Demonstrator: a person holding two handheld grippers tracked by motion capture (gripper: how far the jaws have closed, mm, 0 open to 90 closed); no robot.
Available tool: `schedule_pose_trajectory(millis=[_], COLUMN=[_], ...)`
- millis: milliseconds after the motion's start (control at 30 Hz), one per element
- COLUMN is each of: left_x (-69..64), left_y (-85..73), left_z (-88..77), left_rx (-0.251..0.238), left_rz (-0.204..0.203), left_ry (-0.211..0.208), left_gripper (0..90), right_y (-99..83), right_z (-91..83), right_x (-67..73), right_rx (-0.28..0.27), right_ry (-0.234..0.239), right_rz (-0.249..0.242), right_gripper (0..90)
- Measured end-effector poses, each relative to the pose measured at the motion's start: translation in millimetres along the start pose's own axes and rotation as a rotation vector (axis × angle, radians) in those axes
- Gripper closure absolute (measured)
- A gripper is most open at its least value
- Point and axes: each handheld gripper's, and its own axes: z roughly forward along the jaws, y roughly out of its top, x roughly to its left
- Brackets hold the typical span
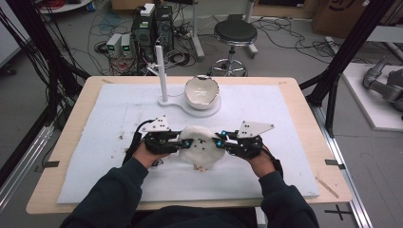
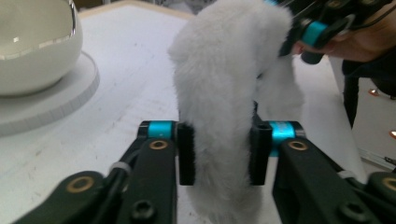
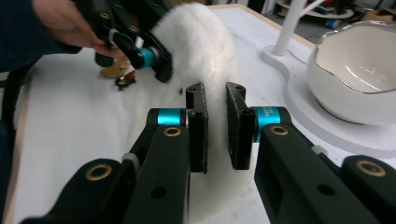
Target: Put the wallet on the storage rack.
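Observation:
A white furry pouch is held up between both grippers near the middle of the white mat. My left gripper is shut on its left edge; in the left gripper view the fur is pinched between the two pads. My right gripper is shut on the right edge, the fur squeezed thin between its jaws. Small gold-and-dark trinkets lie on the mat under the left hand.
A white egg-shaped bowl with a gilded rim sits on a round white base behind the pouch, with an upright white post on its left. The white mat covers the wooden table.

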Motion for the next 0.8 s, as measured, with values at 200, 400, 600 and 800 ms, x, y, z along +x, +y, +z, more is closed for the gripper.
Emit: schedule_pose_trajectory(millis=[200, 400, 600, 800], left_x=[2.2, 6.5, 5.2, 6.2], left_y=[3.4, 5.0, 3.4, -1.9], left_z=[-9.3, -19.7, -16.6, -6.4], left_rx=[-0.073, -0.182, -0.167, -0.024], left_rz=[0.002, -0.034, -0.036, -0.043], left_ry=[0.036, 0.047, 0.031, 0.07], left_gripper=[75.8, 75.8, 74.8, 60.8], right_y=[-8.4, -18.2, -17.5, -12.3], right_z=[-1.7, 11.7, 19.8, 3.4], right_x=[-9.5, -13.6, -7.5, -11.7], right_rx=[-0.008, 0.056, 0.101, 0.039], right_ry=[-0.057, 0.031, 0.087, -0.013], right_rz=[0.116, 0.204, 0.174, 0.13], right_gripper=[49.5, 41.2, 69.0, 77.8])
